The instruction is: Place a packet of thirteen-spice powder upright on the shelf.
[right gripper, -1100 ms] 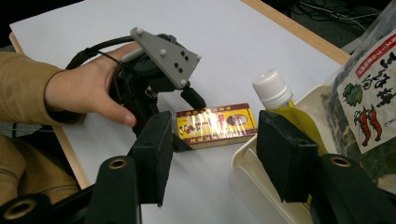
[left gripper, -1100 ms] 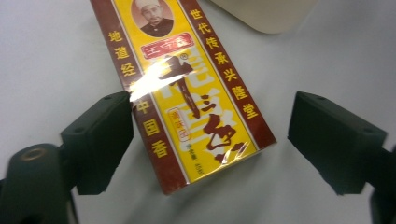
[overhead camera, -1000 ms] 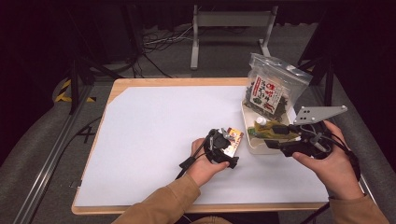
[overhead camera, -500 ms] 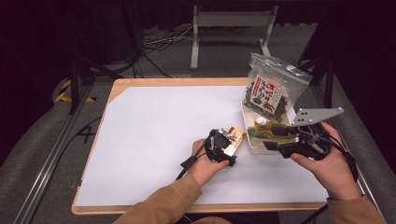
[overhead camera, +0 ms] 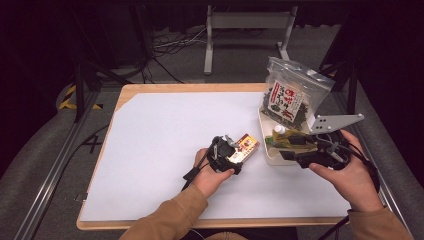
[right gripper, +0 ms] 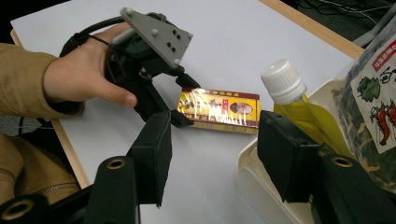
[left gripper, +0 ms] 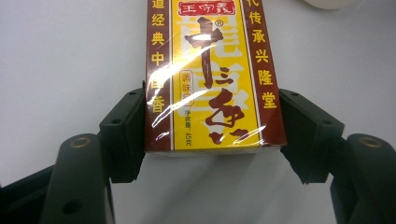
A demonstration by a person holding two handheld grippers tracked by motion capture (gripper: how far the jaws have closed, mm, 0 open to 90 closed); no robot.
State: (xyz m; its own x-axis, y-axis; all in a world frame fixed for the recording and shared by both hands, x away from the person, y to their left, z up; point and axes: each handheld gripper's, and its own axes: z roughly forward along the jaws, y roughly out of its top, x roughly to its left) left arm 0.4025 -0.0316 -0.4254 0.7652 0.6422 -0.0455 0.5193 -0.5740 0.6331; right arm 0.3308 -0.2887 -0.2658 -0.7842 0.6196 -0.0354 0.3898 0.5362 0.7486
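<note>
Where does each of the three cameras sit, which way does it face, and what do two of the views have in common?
High view: fixed above the person's side, facing forward and down on the table; both forearms, hands and grippers enter from the bottom.
Left gripper view: rides the left gripper, looking along its black jaws at the yellow box between them.
Right gripper view: rides the right gripper, facing the left hand and the bottle in the tray.
Shared: the yellow box appears in both gripper views.
</note>
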